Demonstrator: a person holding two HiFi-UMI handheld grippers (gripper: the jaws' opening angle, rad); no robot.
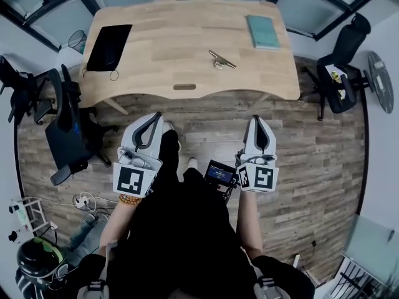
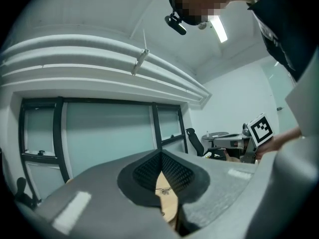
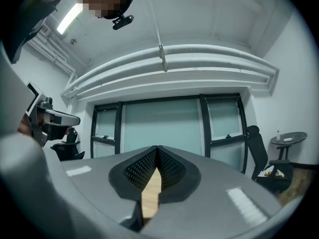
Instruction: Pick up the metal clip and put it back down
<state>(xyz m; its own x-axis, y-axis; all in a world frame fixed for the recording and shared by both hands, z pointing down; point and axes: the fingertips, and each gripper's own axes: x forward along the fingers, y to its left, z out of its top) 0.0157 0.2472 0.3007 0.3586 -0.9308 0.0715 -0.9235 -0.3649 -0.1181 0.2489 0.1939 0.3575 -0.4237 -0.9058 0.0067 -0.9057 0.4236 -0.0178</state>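
Note:
The metal clip (image 1: 221, 60) lies on the wooden table (image 1: 187, 42), right of centre near the front edge. Both grippers are held low over the floor, well short of the table and pointing toward it. My left gripper (image 1: 154, 116) is shut with nothing in it. My right gripper (image 1: 257, 119) is also shut and empty. In the left gripper view the jaws meet at their tips (image 2: 160, 156), and the clip (image 2: 164, 190) shows small through the slit below them. The right gripper (image 3: 157, 151) shows only a strip of the table (image 3: 149, 195) between its jaws.
A black tablet (image 1: 109, 47) lies at the table's left, with a small ring (image 1: 113, 75) by it. A teal notebook (image 1: 262, 31) lies at the back right. Black office chairs stand at the left (image 1: 62, 126) and right (image 1: 341, 73), and a round side table (image 1: 379, 81) at the far right.

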